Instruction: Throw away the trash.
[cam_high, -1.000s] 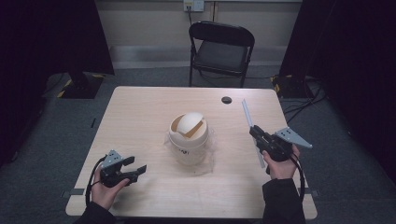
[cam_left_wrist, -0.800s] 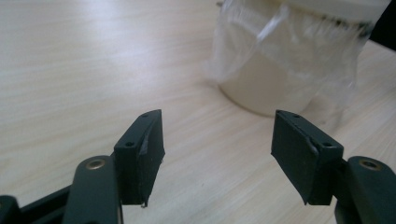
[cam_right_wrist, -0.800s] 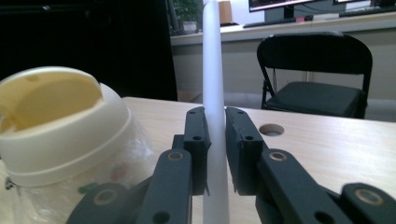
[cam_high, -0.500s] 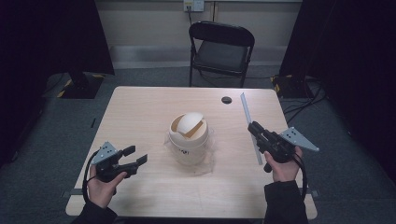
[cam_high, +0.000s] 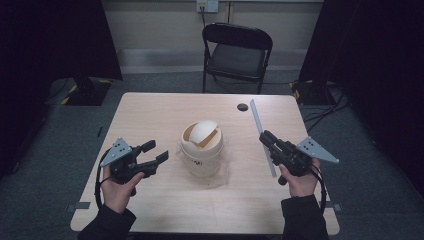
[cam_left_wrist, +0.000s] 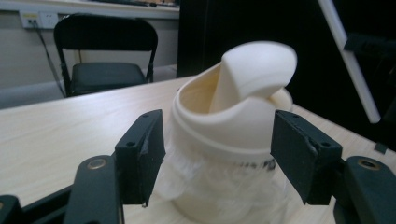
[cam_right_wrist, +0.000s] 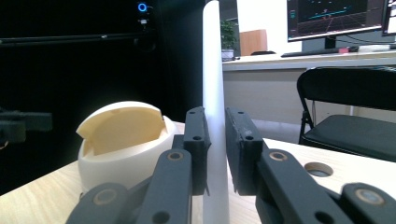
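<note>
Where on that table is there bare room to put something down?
The far strip of the table behind the little bin, left of the round hole, is bare. So is the near edge between the person's two forearms. The middle is crowded: the left gripper faces the bin, the right gripper holds a white strip.

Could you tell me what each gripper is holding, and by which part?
The right gripper grips a white strip near its lower end. The left gripper is open and holds nothing.

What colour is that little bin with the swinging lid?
Cream bin, seen best in the left gripper view.
</note>
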